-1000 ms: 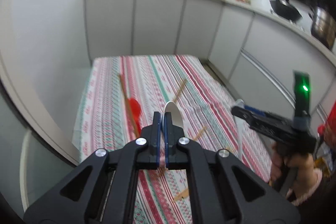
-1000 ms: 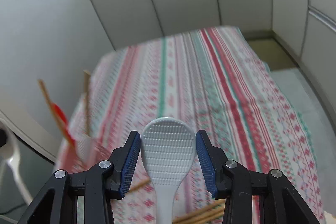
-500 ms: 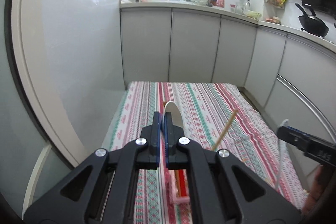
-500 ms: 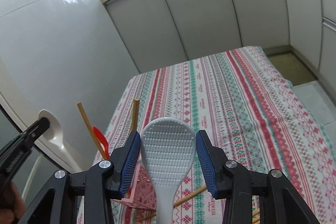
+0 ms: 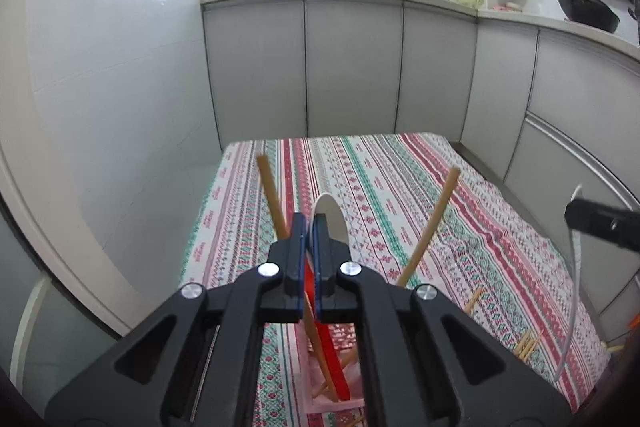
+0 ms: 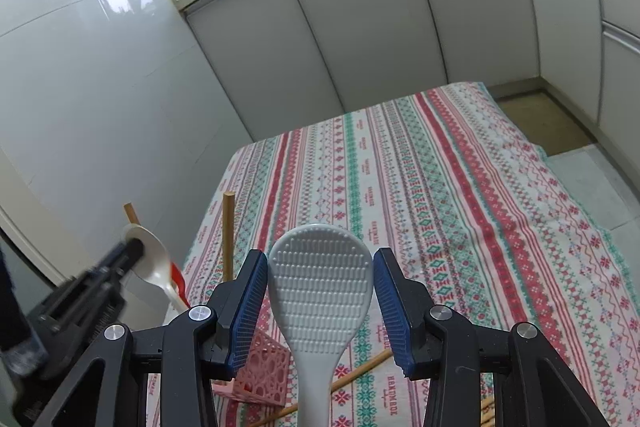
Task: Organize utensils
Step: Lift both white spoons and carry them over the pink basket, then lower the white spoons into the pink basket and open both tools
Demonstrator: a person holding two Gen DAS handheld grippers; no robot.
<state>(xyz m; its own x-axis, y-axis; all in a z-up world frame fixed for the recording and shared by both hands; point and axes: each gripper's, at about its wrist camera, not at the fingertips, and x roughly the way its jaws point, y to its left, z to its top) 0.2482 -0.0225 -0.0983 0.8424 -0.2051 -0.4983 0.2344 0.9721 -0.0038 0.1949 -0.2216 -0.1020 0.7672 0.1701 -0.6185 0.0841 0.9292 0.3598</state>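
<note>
My left gripper (image 5: 308, 227) is shut on a white spoon (image 5: 333, 219), held above a pink utensil basket (image 5: 334, 393) that holds a red utensil (image 5: 328, 347) and wooden sticks (image 5: 430, 227). In the right wrist view the left gripper (image 6: 132, 255) and its spoon (image 6: 154, 263) show at the left, over the basket (image 6: 264, 363). My right gripper (image 6: 320, 291) stands with its jaws wide, and a white rice paddle (image 6: 320, 291) stands between them; the paddle head touches neither pad, and its handle runs down out of view.
The table carries a striped red, green and white cloth (image 6: 440, 207). Loose wooden chopsticks lie on it near the front (image 5: 528, 343) (image 6: 360, 371). White wall to the left, grey cabinets (image 5: 352, 67) behind the table, floor gap to the right.
Both grippers have come in over the pink basket. The left gripper with the spoon now hangs right above it, and the right gripper has drawn closer beside it with the paddle.
</note>
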